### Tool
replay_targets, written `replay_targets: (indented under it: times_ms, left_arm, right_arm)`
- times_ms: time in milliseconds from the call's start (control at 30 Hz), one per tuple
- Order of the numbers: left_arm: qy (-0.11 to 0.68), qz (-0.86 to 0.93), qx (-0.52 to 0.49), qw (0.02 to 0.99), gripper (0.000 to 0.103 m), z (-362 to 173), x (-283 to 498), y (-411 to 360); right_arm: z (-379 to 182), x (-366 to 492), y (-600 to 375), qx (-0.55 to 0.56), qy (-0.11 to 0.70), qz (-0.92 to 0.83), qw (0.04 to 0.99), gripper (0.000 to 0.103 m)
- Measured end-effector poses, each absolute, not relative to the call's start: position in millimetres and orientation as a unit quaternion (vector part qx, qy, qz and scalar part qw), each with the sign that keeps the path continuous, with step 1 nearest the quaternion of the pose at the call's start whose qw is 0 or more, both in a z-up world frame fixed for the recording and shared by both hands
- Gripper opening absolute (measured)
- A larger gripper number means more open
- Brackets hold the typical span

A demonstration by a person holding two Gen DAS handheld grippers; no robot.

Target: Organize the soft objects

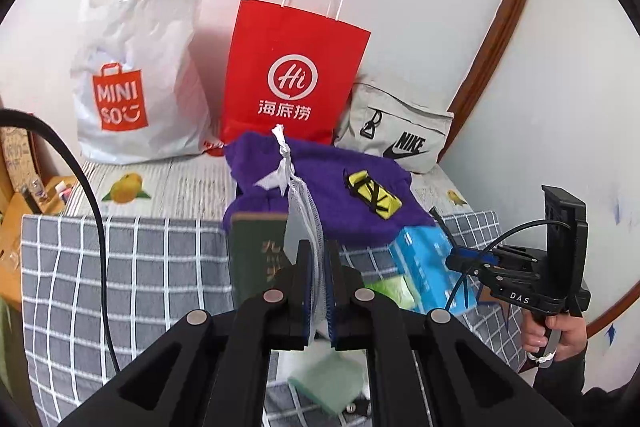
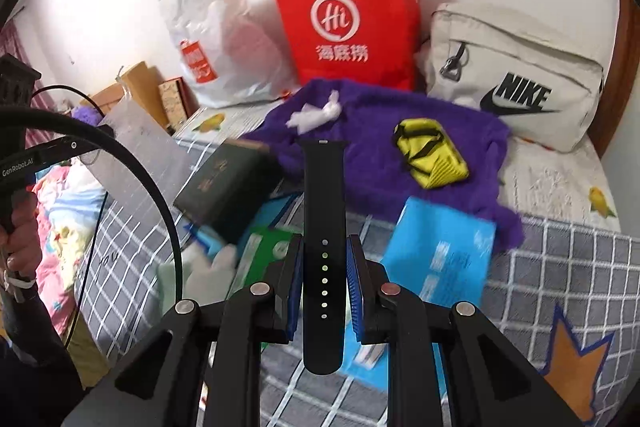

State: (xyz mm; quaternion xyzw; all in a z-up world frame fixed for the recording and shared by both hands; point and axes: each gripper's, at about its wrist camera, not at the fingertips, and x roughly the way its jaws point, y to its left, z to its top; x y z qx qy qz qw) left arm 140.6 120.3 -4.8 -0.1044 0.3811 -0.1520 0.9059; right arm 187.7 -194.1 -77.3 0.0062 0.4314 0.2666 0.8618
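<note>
On the left, the left gripper (image 1: 318, 291) is clenched on the edge of a white mesh pouch (image 1: 304, 211), which hangs limp above the checked blanket (image 1: 120, 267). It looks light and floppy, so a pinch at the hem or drawstring should do. To the right, the right gripper (image 2: 324, 279) is clamped on a black watch strap (image 2: 323, 211), which stands up between the pads. It looks rubbery, bendable and best gripped mid-length.

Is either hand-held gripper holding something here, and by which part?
Both are. The left hand-held gripper is shut on a white mesh bag, gripping its zippered edge. The right hand-held gripper is shut on a black watch strap, clamped across its holed section.
</note>
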Motion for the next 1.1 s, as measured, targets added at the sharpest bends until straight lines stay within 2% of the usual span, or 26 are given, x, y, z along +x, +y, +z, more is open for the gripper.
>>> replay_targets:
  times_ms: [600, 833, 1100]
  left_arm:
    - [0.376, -0.181, -0.107, 0.902, 0.006, 9.6, 263.9, 89.5]
    - [0.385, -0.173, -0.101, 0.901, 0.006, -9.3, 311.7, 73.9]
    - [0.399, -0.178, -0.088, 0.895, 0.006, -29.9, 333.6, 61.7]
  right_arm:
    - [-88.4, 331.9, -222.2, 0.028, 0.443, 0.175, 0.879, 0.020]
    - [-117.1, 388.8, -227.2, 0.043, 0.471, 0.136, 0.870, 0.020]
    - [-142.8, 401.4, -236.1, 0.041, 0.495, 0.136, 0.857, 0.020]
